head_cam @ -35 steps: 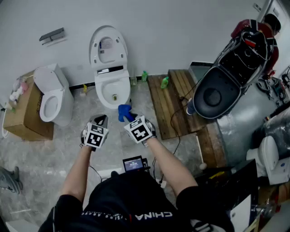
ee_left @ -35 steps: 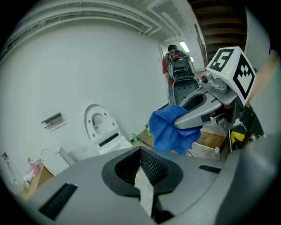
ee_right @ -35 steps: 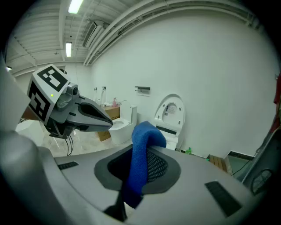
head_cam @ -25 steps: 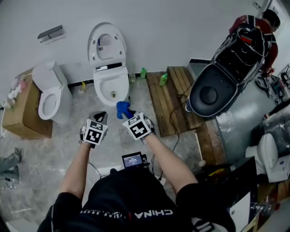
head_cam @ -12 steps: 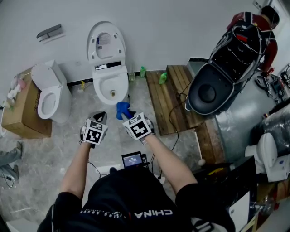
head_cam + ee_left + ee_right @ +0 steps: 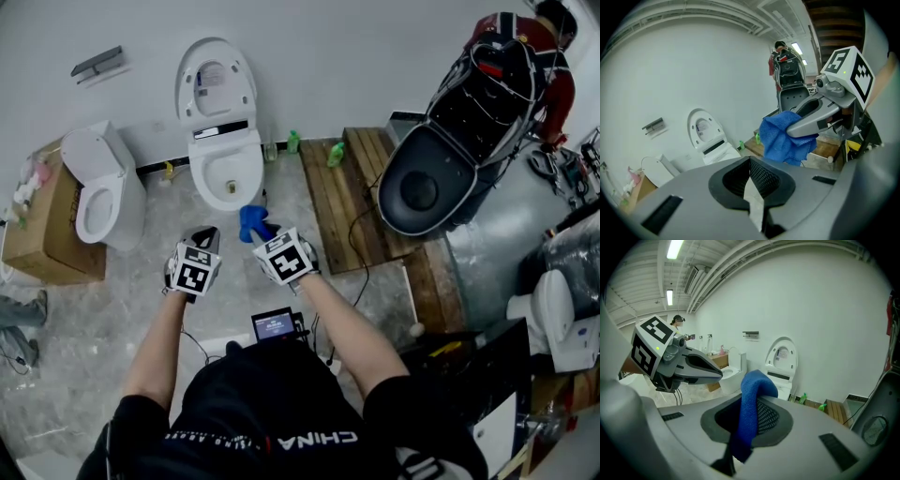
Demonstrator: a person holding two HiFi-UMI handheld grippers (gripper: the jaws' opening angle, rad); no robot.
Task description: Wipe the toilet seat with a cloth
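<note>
Head view: a white toilet (image 6: 228, 169) stands against the wall with its lid (image 6: 214, 80) raised. Over the grey floor (image 6: 141, 309) in front of it, the right gripper (image 6: 259, 232) is clamped on a blue cloth (image 6: 249, 221), held in the air short of the bowl's front rim. Just beside it, at about the same level, the left gripper (image 6: 207, 237) has its jaws pressed together with nothing in them. Off to the left are a second toilet (image 6: 98, 192) and a cardboard box (image 6: 42, 239). To the right lies a wooden pallet (image 6: 352, 202) with a green bottle (image 6: 336, 155) on it, and beyond that a black scooter (image 6: 450, 159) with another person (image 6: 553, 47) behind it

Left gripper view: the two jaws meet and are empty. Ahead and to the right, the other tool carries the bunched cloth, and the toilet sits farther off by the wall

Right gripper view: the cloth is pinched between the jaws, one fold rising above them and a tail hanging below. The left tool's closed tip shows at the left, apart from the cloth
</note>
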